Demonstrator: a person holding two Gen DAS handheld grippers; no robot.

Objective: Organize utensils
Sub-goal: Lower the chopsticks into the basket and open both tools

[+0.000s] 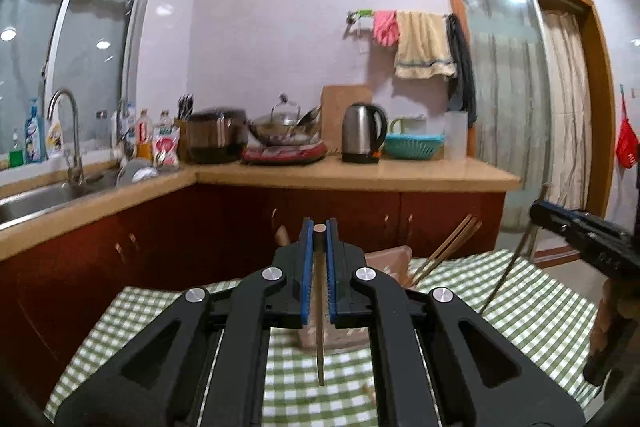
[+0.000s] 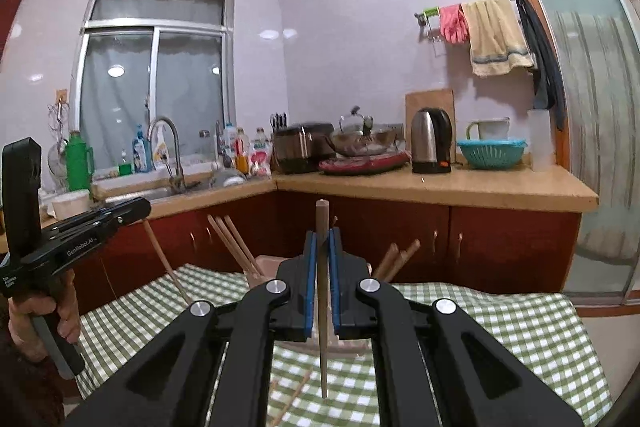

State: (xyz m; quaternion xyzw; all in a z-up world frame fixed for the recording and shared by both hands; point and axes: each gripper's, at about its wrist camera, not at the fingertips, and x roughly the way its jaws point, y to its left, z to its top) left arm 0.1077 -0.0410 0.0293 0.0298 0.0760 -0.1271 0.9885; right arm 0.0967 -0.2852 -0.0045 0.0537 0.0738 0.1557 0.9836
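Left claw (image 1: 319, 233) pinched on one chopstick (image 1: 320, 327), right claw (image 2: 322, 241) on another chopstick (image 2: 322, 307); both raised over checkered worktop (image 2: 520, 327), near pink holder (image 2: 260, 269).

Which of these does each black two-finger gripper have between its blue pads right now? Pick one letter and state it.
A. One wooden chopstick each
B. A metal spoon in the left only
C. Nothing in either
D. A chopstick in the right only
A: in the left wrist view the left gripper is shut on a wooden chopstick, and in the right wrist view the right gripper clamps another wooden chopstick.
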